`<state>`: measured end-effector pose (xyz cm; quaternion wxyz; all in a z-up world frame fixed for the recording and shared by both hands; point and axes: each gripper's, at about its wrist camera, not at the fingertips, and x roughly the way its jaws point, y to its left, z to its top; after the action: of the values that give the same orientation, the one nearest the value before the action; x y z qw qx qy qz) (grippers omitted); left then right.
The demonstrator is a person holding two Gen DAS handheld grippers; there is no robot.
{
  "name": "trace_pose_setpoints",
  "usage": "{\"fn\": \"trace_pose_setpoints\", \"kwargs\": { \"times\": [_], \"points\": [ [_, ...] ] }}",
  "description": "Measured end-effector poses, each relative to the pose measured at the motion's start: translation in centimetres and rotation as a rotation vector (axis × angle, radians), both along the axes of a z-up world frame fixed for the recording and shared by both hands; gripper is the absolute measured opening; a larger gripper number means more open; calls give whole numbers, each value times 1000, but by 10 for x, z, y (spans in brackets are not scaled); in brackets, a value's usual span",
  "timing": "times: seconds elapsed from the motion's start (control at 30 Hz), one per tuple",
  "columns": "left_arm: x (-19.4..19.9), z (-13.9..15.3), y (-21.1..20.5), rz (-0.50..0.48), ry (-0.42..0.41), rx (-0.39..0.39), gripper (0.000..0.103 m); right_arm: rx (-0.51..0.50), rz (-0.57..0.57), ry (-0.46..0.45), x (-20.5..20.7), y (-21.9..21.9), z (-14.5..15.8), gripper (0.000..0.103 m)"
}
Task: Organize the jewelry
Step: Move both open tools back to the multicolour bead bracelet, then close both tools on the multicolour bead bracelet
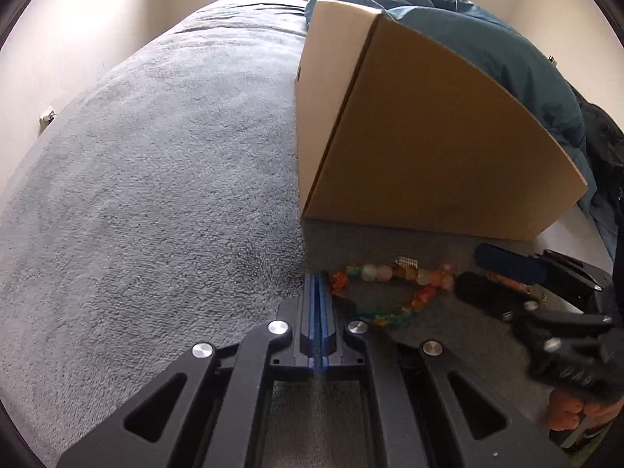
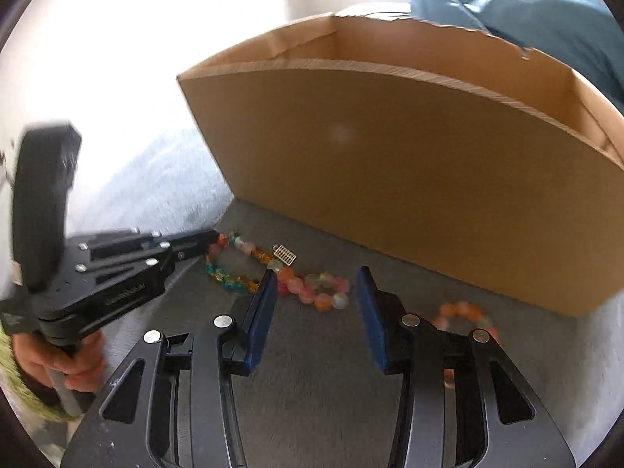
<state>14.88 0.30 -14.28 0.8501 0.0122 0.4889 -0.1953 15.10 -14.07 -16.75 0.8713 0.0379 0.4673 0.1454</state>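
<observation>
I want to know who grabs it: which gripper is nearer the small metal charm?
Left. The left gripper tips sit beside the beads by the charm; the right gripper hangs open, farther back.

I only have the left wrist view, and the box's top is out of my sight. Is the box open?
Observer: Yes. The box is open on top, with a divider inside.
Operator: Is there any jewelry besides the bead string?
Observer: A second, orange bracelet lies to the right of the right gripper, near the box.
Operator: Is the right gripper holding anything?
Observer: No. Its fingers stand open, and the string's pink beads lie in the gap between them, ungripped.
</observation>
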Motion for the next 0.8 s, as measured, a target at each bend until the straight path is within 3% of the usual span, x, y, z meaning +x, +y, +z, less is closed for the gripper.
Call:
{"fn": "trace_pose_setpoints", "kwargs": {
  "times": [0.17, 0.33, 0.47, 0.7, 0.8],
  "points": [
    [5, 3, -2, 7, 25, -35, 5, -63, 14, 29, 7, 7, -15, 32],
    [0, 8, 8, 11, 52, -128, 23, 2, -21, 52, 5, -5, -10, 8],
    [-16, 11, 9, -16, 41, -138, 38, 99, -51, 89, 2, -18, -7, 8],
    [-45, 24, -4, -130, 5, -164, 38, 234, -101, 146, -5, -41, -15, 8],
    [-51, 17, -11, -154, -16, -100, 38, 264, -106, 159, -8, -46, -18, 7]
  ]
}}
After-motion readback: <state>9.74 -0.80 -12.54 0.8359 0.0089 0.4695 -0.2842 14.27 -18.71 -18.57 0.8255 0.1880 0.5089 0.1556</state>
